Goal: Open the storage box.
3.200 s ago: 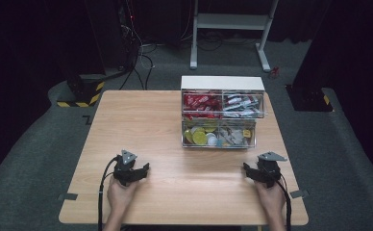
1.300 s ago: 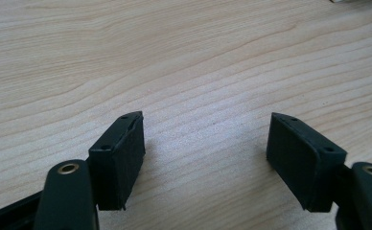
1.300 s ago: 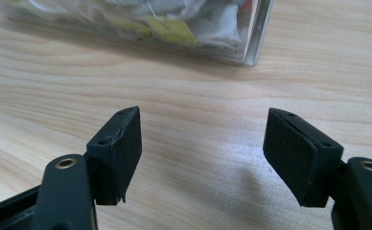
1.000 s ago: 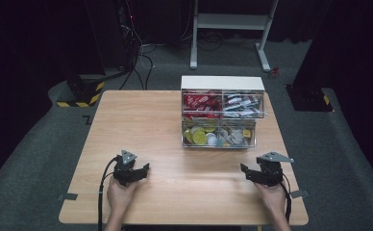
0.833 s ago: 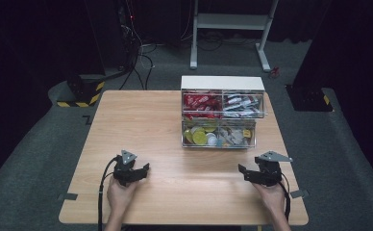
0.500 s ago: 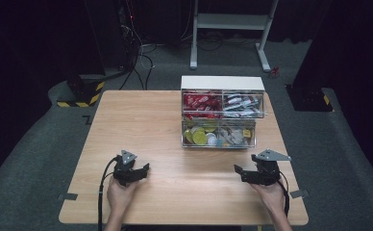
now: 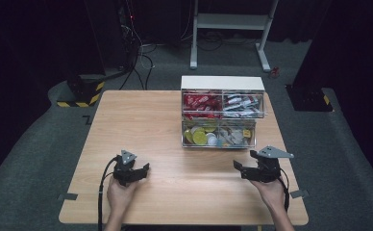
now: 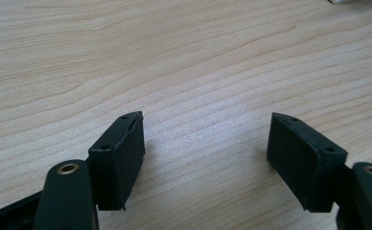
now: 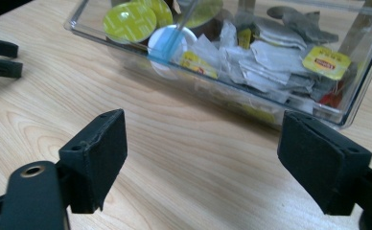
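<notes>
The clear lower drawer (image 9: 232, 62) of tea bags lies just ahead of the right gripper (image 7: 254, 169), toward frame centre, long axis crosswise. Both grippers are spread and empty; the left gripper (image 7: 132, 172) is held farther off, lower left.

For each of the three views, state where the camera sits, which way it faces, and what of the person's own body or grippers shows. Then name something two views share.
High view: above the person's side, looking forward and down on the table; both forearms, left gripper, right gripper.
Left gripper view: rides on the left gripper, facing bare tabletop between open jaws.
Right gripper view: rides on the right gripper, facing the clear drawer of tea bags.
Shared: the drawer also shows in the high view.
</notes>
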The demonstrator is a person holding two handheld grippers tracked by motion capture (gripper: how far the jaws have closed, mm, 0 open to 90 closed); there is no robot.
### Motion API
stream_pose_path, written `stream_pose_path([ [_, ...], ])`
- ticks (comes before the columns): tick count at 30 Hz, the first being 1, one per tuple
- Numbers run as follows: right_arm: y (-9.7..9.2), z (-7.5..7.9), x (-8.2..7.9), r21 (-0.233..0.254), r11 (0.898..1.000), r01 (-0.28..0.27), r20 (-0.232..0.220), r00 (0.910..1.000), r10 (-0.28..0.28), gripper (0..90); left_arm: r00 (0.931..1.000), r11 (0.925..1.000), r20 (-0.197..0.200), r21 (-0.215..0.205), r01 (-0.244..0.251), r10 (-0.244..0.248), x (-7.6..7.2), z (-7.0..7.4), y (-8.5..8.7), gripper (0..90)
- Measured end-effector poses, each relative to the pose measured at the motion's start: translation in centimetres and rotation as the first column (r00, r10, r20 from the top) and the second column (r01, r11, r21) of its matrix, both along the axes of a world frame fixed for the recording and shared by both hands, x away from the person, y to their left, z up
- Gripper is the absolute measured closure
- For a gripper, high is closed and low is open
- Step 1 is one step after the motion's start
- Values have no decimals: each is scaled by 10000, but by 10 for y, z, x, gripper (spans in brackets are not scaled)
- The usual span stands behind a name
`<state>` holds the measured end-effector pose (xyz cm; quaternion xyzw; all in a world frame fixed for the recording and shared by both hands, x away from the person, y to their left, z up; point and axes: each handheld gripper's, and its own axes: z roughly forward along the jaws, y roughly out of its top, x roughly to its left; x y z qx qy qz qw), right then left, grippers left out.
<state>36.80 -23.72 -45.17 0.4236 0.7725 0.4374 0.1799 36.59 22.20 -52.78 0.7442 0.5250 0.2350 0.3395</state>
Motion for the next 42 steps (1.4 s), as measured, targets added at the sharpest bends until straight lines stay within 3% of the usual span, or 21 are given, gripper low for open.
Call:
stream_pose_path([
  [17,7,18,8,198,9990,-399,110,9992,397,178,10000,10000,3,-6,-8,8,0,0,0,294],
  [23,10,24,9,151,9990,-411,346,9986,405,206,10000,10000,8,-19,-16,16,0,0,0,293],
  [29,15,31,15,33,9989,-460,292,9985,459,232,10000,10000,3,3,1,-1,0,0,0,293],
  [42,30,50,29,-488,9978,-456,666,9966,488,300,10000,10000,-54,2,41,-41,0,0,1,293],
])
